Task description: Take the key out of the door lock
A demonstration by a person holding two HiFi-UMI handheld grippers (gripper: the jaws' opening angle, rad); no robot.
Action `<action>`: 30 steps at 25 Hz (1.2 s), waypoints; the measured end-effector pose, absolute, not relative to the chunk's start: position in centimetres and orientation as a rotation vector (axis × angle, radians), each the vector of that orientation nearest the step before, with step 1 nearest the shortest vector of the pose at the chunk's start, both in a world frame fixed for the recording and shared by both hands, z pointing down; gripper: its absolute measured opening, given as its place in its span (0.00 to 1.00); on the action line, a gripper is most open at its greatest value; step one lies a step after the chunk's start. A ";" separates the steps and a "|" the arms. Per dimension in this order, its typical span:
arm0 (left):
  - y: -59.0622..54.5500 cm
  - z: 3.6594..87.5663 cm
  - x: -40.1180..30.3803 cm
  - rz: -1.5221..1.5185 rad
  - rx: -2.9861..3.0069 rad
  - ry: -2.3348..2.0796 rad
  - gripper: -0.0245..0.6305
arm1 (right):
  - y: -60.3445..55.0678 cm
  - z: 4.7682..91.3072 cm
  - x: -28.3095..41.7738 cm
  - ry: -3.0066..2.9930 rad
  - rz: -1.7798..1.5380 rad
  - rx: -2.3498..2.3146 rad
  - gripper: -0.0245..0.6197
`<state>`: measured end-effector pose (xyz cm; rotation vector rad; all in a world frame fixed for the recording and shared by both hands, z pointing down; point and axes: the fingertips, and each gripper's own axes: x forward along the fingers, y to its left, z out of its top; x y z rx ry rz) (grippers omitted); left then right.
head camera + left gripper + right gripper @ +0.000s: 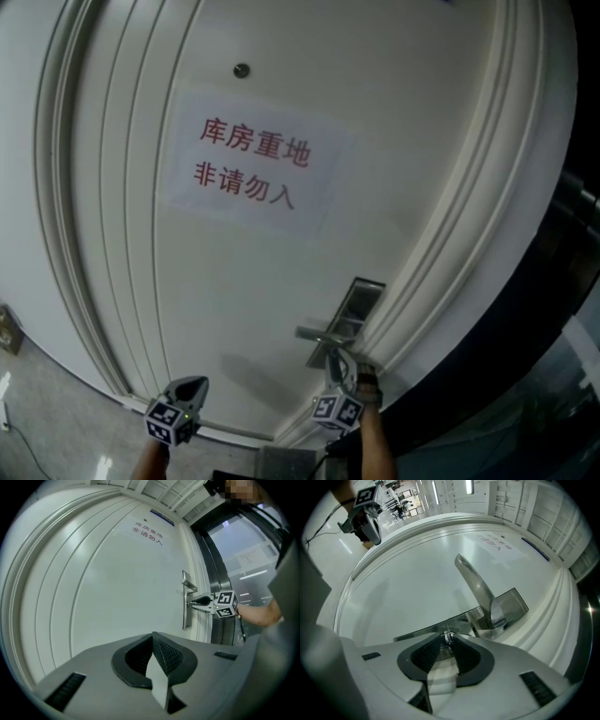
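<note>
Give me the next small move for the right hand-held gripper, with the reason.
Likely draw the right hand-held gripper straight back from the lock plate, keeping the grip. Its jaws are shut on the key, whose small metal head sits at the plate below the handle, seemingly not yet out.

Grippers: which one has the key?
The right gripper, jaws closed on the key at the lock plate; the left gripper is shut on nothing.

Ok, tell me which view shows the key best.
The right gripper view: the key sits pinched at the jaws' tips. In the head view the right gripper hides it; in the left gripper view it is too small to tell.
</note>
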<state>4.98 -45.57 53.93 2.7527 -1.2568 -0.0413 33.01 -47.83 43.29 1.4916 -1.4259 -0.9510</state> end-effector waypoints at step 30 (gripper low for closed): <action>-45.2 54.0 3.6 -0.102 2.717 -1.267 0.05 | -47.9 43.1 33.4 -1.155 -1.071 1.400 0.07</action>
